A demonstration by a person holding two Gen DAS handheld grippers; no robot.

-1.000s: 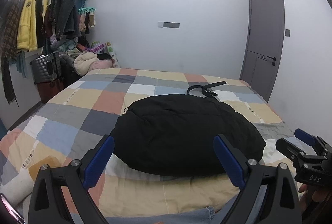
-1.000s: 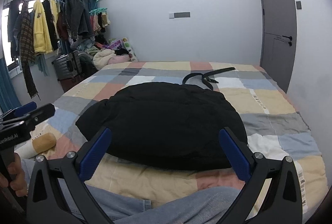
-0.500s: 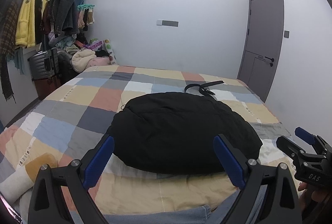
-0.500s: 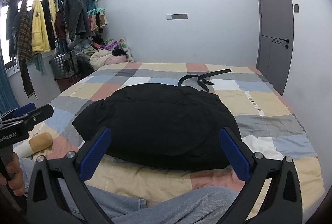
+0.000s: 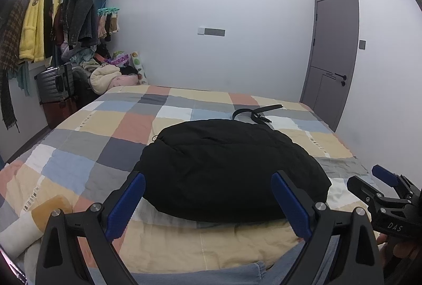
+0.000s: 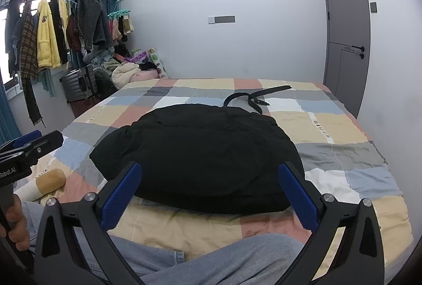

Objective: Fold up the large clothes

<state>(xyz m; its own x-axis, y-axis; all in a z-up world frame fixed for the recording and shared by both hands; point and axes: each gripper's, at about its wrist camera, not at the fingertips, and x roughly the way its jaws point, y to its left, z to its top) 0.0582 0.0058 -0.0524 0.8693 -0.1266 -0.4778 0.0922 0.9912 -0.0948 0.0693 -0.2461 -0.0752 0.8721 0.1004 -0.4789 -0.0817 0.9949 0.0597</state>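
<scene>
A black padded garment point(image 5: 226, 166) lies in a rounded, folded mound in the middle of the checked bed cover point(image 5: 126, 126); it also shows in the right wrist view point(image 6: 200, 153). My left gripper point(image 5: 208, 203) is open and empty, held above the bed's near edge short of the garment. My right gripper point(image 6: 208, 192) is open and empty too, beside it. Each gripper shows in the other's view: the right one at the right point(image 5: 382, 187), the left one at the left point(image 6: 29, 147).
A black belt point(image 5: 253, 112) lies on the bed behind the garment, also in the right wrist view point(image 6: 250, 97). A beige roll point(image 6: 50, 178) lies near the left edge. Jeans-clad legs point(image 6: 211, 256) are below. A clothes rack point(image 5: 52, 21), suitcase point(image 5: 55, 83) and door point(image 5: 332, 52) line the walls.
Both grippers have tilted and drifted slightly, so the garment sits a little differently in view. The garment has not moved. Both grippers stay open.
</scene>
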